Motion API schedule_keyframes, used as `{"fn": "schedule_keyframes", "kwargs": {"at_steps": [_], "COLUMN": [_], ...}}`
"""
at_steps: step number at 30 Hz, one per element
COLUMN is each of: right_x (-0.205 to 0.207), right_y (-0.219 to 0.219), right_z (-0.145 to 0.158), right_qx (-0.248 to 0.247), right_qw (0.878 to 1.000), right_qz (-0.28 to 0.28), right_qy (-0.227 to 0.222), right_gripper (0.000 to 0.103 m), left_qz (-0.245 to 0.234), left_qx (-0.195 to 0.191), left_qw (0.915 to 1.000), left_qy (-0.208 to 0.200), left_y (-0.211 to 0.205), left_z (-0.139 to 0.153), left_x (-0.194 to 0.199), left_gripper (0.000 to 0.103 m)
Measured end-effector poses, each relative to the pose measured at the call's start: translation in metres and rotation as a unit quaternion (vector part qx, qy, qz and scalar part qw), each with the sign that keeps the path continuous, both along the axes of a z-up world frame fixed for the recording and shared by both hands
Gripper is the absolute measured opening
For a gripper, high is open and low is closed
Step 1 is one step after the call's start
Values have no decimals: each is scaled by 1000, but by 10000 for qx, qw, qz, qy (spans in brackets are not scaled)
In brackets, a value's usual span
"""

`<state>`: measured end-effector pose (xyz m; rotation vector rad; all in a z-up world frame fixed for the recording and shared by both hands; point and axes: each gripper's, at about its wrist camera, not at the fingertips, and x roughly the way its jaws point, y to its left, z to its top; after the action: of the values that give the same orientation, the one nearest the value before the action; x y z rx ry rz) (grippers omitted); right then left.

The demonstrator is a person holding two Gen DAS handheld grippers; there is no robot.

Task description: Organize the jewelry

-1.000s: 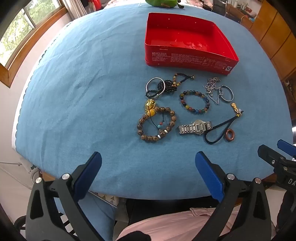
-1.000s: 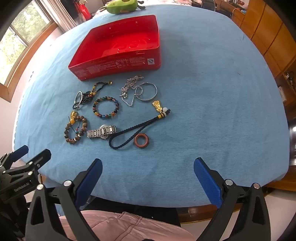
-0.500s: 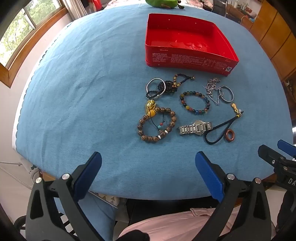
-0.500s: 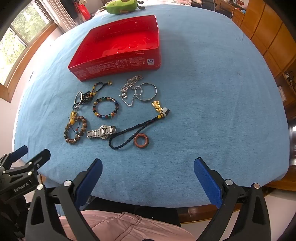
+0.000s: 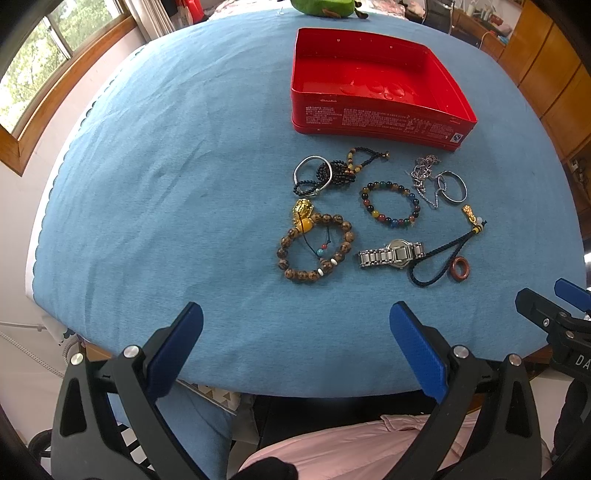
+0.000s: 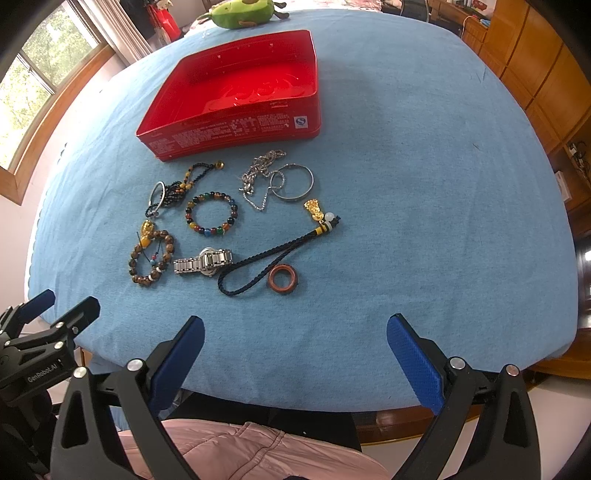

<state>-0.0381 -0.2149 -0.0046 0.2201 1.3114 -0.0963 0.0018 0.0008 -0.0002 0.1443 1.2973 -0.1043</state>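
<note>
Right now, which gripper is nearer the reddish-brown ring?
Right. The reddish-brown ring lies just ahead of the right gripper, slightly toward its left finger; from the left gripper it sits further off to the right.

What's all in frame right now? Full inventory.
red metal tin: 1, red, empty, far centre of cloth
blue tablecloth: 1, blue, over table
green plush toy: 1, green, far edge
brown wooden bead bracelet: 1, gold charm, nearest left
multicoloured bead bracelet: 1, mid cluster
silver metal watch: 1, near
dark braided cord: 1, gold charm end
reddish-brown ring: 1, beside cord
silver chain: 1, by tin
silver bangles: 2, either side
black bead string: 1
left gripper: open
right gripper: open
</note>
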Motion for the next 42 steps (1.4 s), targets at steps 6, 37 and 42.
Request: {"fn": "schedule_keyframes", "kwargs": {"at_steps": [6,37,42], "right_x": [-1,3,6], "right_y": [1,-1,-3], "right_z": [0,0,-1], "right_qx": [-2,3,7], "right_qw": [10000,10000,10000], "right_qz": [7,1,0], "right_qy": [-3,0,3], "right_gripper": [99,99,99], "left_qz": [6,-14,-14], "left_qx": [0,36,44], "left_qw": [10000,10000,10000], "left_qy": [-7,-12,-16], "left_y": [-1,-2,-3], "left_z": [0,2,2], "left_x": [-2,2,3], "left_gripper": [100,100,100]}}
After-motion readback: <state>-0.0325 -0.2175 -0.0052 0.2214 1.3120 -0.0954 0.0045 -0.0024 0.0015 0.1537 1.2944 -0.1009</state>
